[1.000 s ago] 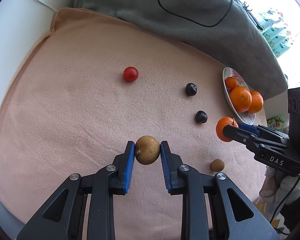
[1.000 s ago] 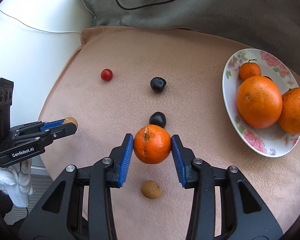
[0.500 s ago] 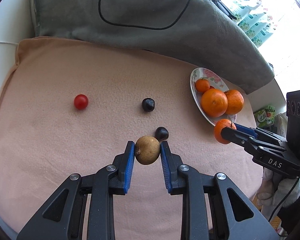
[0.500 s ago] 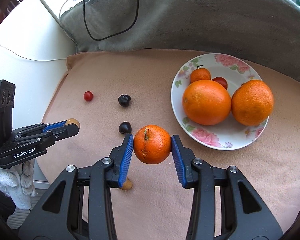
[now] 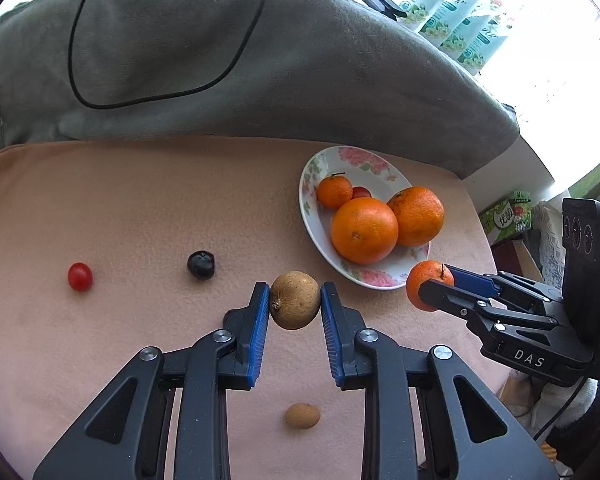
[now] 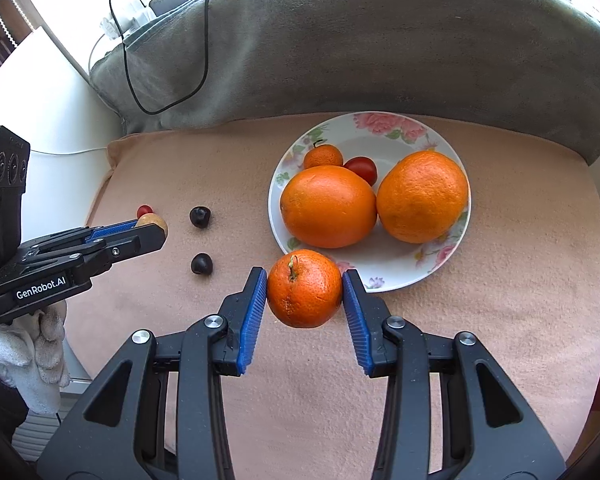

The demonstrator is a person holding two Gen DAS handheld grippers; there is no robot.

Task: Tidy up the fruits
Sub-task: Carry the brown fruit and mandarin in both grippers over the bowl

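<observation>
A grey cushion (image 6: 360, 40) lies along the far edge of a pink blanket (image 5: 140, 208), with a black cable (image 5: 76, 60) looped over it. Toward the blanket's right side sits a floral plate (image 6: 384, 132) carrying two big oranges (image 6: 328, 206), touching side by side, with a small mandarin (image 6: 323, 157) and a red tomato (image 6: 362, 168) tucked behind them at the plate's far rim. The right gripper (image 6: 305, 292) is held up just before the plate's near rim, its blue pads clamped on either side of a tangerine (image 6: 304, 288) that sits stem-up and fills the gap between the fingers. The left gripper (image 5: 295, 300) hangs above the middle of the blanket, fingers drawn close together and pinching a brown longan (image 5: 295, 299) at their tips. A hand in a white glove (image 6: 28, 348) holds that gripper from below. Loose on the blanket, left of the plate, lie two dark cherries (image 6: 200, 216), one nearer than the other, and a cherry tomato (image 5: 79, 276) farther toward the left edge. A second, smaller longan (image 5: 302, 415) rests on the blanket near its front edge, seen between the left gripper's fingers.
</observation>
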